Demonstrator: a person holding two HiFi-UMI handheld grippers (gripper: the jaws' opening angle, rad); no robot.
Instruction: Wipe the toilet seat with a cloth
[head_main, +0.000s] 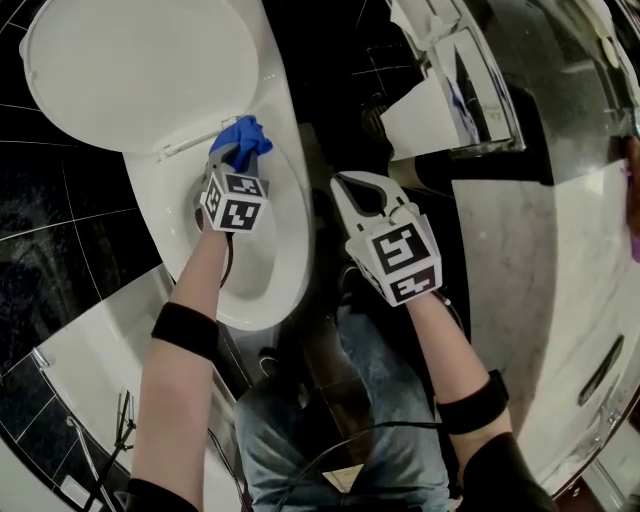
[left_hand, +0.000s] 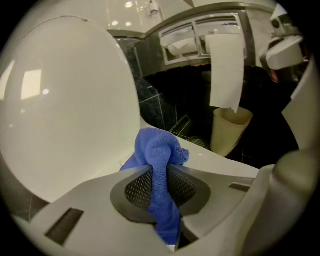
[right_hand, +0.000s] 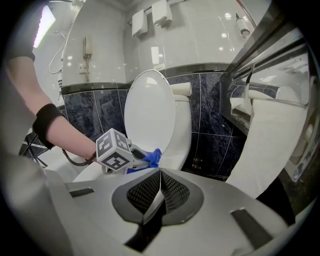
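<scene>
Head view: a person leaned over a white toilet with a pair of tongs in each hand. The left tongs (head_main: 236, 160) reached to the back of the toilet seat (head_main: 292, 225), just beside the hinge of the raised lid (head_main: 140, 60). They were clenched on a blue cloth (head_main: 243, 133), which bunched out past the tips. The cloth sat at the rear of the seat on its right side as this view showed it; whether it pressed on the seat could not be told.

The left gripper view showed the cloth pinched between the meshed pads (left_hand: 137, 187), with one fold standing above them and a tail hanging below. The lid filled the left of that view. A hanging sheet of toilet paper (left_hand: 226, 70) and a beige bin (left_hand: 227, 132) stood beyond, against dark tiles.

The right tongs (head_main: 352, 185) hung well apart from the bowl, over the person's jeans (head_main: 330, 420), tilted downward and pointed toward the toilet. The right gripper view showed them clenched with their pads together and nothing between them. Ahead of them in that view were the left forearm (right_hand: 65, 135) with its black band, the marker cube (right_hand: 114, 150) and the cloth at the foot of the lid. A wall phone (right_hand: 87, 47) hung on the pale upper wall.
</scene>
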